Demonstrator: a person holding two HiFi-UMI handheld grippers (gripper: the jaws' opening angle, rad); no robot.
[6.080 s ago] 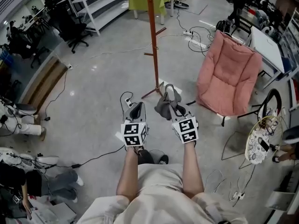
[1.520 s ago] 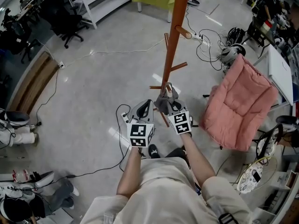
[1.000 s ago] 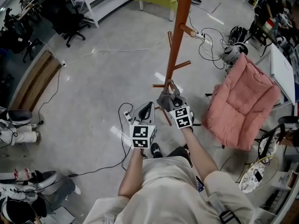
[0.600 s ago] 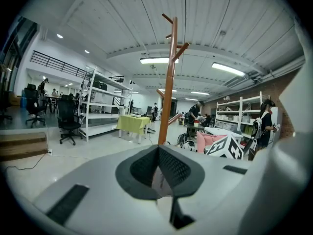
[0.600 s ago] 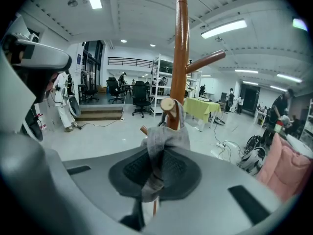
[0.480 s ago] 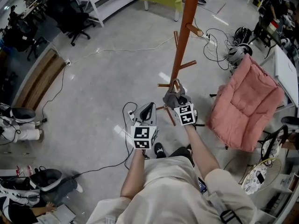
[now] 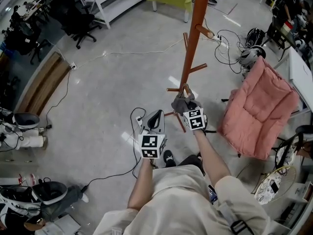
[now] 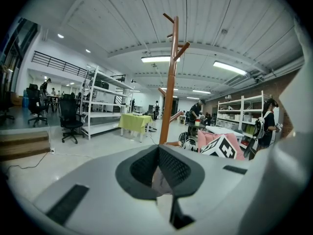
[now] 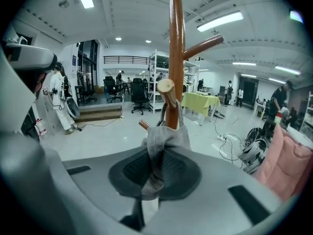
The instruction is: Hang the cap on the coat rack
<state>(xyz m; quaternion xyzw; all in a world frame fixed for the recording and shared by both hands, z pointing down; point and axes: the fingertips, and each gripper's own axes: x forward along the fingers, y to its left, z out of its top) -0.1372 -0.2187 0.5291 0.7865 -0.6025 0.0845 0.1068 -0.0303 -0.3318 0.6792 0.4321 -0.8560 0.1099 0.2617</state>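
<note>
Big open workshop floor [image 7: 98,82] with cables all over it, a pink chair [image 7: 257,106] slumped off to the right and white shelving [image 7: 105,1] at the far end. What's new is that the coat rack [image 7: 193,38] is now right in front of the person. A few seconds back it stood well off across the floor, so the walk-up is done.

Over the last second or so the right tool [image 7: 185,101] has eased down a bit with the cap [image 7: 179,104]. The grey fabric now sits bunched at the base of one of the lower pegs [image 9: 167,98]. In the right gripper view the peg's pale tip pokes up above the cap, with what looks like the strap looped round it, so I'd say the cap is basically on the hook.

The right tool is clenched on a fold of the cap though, so nothing's been let go. The left tool [image 7: 156,115] hangs just to the near left of it, jaws pressed together with nothing in them, doing no work.

My read: the hanging is nearly done. What's left is loosening the grip and backing away without dragging the cap off the peg.
</note>
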